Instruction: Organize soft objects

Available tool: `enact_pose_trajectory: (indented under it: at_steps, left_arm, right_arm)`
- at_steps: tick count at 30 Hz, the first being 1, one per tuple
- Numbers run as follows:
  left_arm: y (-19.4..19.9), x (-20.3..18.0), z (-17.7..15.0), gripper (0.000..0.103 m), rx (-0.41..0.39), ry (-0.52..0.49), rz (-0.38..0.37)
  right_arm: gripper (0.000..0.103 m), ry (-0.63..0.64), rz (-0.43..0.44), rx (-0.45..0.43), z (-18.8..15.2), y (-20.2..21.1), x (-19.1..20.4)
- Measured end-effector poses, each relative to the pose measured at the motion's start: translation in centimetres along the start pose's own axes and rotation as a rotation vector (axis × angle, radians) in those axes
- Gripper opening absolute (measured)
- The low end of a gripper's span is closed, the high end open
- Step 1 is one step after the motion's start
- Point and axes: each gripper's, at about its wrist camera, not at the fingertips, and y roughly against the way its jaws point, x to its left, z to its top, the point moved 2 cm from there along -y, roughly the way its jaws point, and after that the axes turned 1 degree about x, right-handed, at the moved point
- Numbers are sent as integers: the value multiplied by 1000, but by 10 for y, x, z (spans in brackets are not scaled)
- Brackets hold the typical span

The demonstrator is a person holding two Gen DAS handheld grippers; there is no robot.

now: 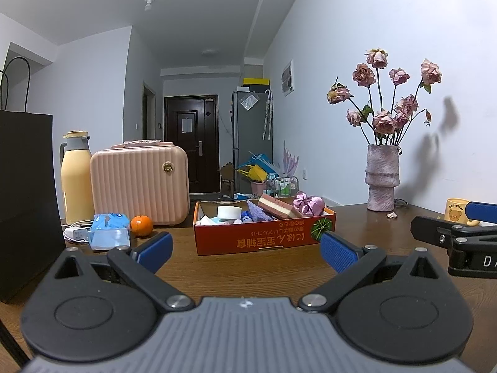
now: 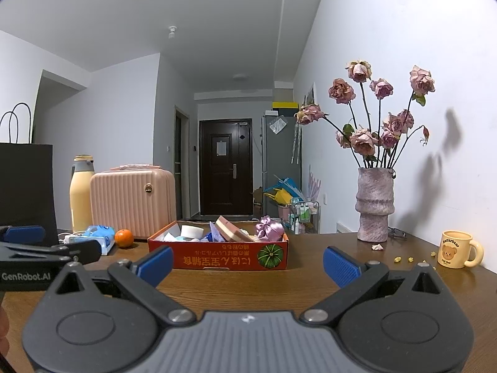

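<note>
Left gripper [image 1: 245, 250]: blue-padded fingers [image 1: 155, 248] spread wide, nothing between them, held low over the brown wooden surface [image 1: 248, 273]. Right gripper [image 2: 247, 262]: fingers [image 2: 340, 264] likewise spread wide and empty. Each gripper shows at the edge of the other's view, side by side.

Ahead of both, resting on the surface: shallow orange cardboard box [image 1: 264, 233] with a pumpkin print on its front wall. Inside it: pink-and-cream layered sponge [image 1: 276, 207] lying tilted, purple satin scrunchie [image 1: 307, 202] at the right end, white roll [image 1: 229, 213], blue cloth-like items, details unclear.

Left of the box: orange [image 1: 141, 225], blue tissue pack [image 1: 109, 230], white charger, pink ribbed case [image 1: 139, 183], yellow thermos [image 1: 76, 177], black paper bag [image 1: 26, 199]. Right: pink vase [image 2: 374, 208] of dried roses, fallen petals, bear mug [image 2: 456, 249].
</note>
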Motion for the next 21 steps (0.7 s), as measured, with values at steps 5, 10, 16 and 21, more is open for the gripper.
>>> enact_pose_trajectory:
  at_steps: [5, 10, 16, 21]
  left_arm:
    - [0, 0, 0, 103, -5, -2, 0]
    - [0, 0, 0, 103, -7, -2, 2]
    - [1, -1, 0, 103, -9, -4, 3]
    - [1, -1, 0, 103, -9, -3, 3]
  right_arm:
    - [103, 0, 0, 0, 0, 0, 0]
    - [103, 1, 0, -1, 0, 0, 0]
    - [103, 1, 0, -1, 0, 0, 0]
    - [103, 1, 1, 0, 0, 0, 0]
